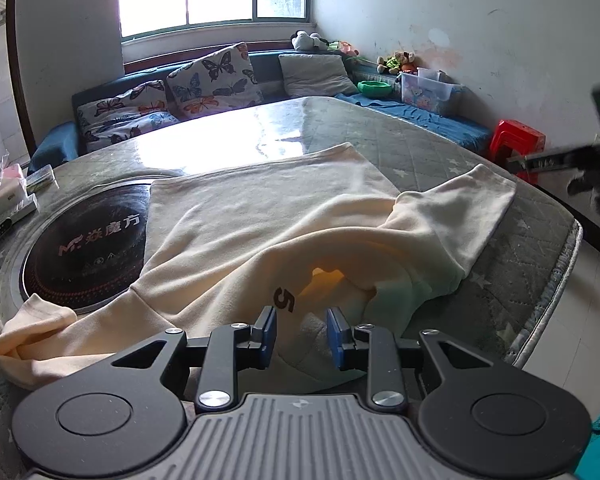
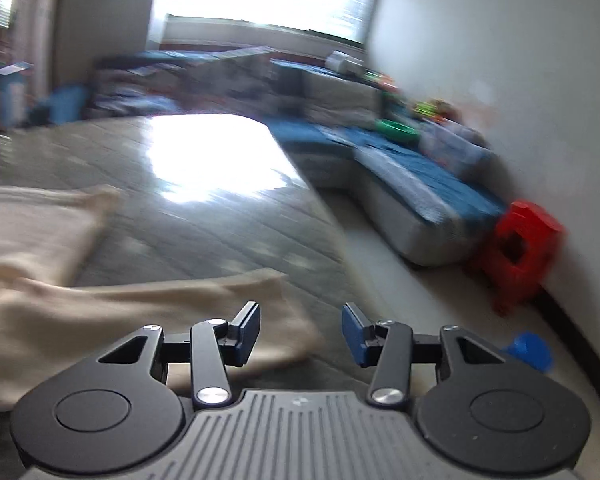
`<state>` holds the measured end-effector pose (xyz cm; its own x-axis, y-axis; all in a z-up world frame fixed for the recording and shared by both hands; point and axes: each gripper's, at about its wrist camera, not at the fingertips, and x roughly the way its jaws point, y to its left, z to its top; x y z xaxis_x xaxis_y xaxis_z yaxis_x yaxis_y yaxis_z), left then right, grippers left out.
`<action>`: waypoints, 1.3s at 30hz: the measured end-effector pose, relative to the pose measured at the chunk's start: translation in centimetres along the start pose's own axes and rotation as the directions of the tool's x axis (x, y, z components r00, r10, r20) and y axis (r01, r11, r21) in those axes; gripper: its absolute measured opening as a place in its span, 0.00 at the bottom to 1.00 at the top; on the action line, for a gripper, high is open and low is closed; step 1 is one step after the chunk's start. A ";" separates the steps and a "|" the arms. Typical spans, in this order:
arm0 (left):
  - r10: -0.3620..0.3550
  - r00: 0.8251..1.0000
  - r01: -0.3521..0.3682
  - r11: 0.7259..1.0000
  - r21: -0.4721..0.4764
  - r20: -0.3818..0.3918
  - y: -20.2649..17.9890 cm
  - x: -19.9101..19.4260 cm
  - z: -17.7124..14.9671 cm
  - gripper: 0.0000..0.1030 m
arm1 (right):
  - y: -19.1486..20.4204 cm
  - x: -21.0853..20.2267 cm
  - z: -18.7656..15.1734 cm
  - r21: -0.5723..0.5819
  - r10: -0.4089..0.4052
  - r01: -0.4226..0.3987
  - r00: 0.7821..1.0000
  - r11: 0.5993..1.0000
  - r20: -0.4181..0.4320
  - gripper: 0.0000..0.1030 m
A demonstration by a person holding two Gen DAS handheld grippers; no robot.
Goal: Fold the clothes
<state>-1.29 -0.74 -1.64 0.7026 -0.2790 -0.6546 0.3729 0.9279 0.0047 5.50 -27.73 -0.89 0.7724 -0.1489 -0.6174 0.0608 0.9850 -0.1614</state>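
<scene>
A cream T-shirt (image 1: 260, 220) lies spread on the quilted table (image 1: 440, 148), back up, with a black "5" near its collar and one sleeve (image 1: 460, 212) out to the right. My left gripper (image 1: 302, 330) is open right at the shirt's near collar edge, with cloth between and under the blue pads (image 1: 269, 326). My right gripper (image 2: 300, 330) is open and empty above the table's right edge, just right of the shirt's sleeve (image 2: 160, 312). The right wrist view is blurred by motion. The right gripper's body shows at the far right of the left wrist view (image 1: 596, 160).
A round black induction cooktop (image 1: 84, 248) is set in the table, partly under the shirt. Boxes and packets (image 1: 8, 200) lie at the table's left edge. A blue sofa with cushions (image 1: 204, 80) runs behind. A red stool (image 2: 520, 248) stands by the wall.
</scene>
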 end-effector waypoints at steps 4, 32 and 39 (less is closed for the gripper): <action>0.007 1.000 -0.007 1.000 0.001 -0.009 0.0 0.4 0.0 0.29 | 2.8 -2.3 1.3 -0.074 0.199 -0.196 0.979 0.978 0.036 0.44; -0.051 0.987 0.060 0.997 -0.057 0.153 1.1 -3.7 -1.7 0.08 | 18.4 -7.4 -2.3 -0.600 0.565 -0.533 0.810 0.597 -0.157 0.04; -0.126 0.974 0.130 0.991 -0.010 0.187 1.2 -6.1 -3.5 0.09 | 16.0 -10.7 -2.5 -0.583 0.638 -0.614 0.744 0.533 -0.201 0.04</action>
<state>-7.24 2.99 -0.30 0.7512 -0.4348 -0.4967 0.4548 0.8862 -0.0881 -3.40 -10.58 1.19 0.4863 0.5000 -0.7166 -0.8101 0.5653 -0.1554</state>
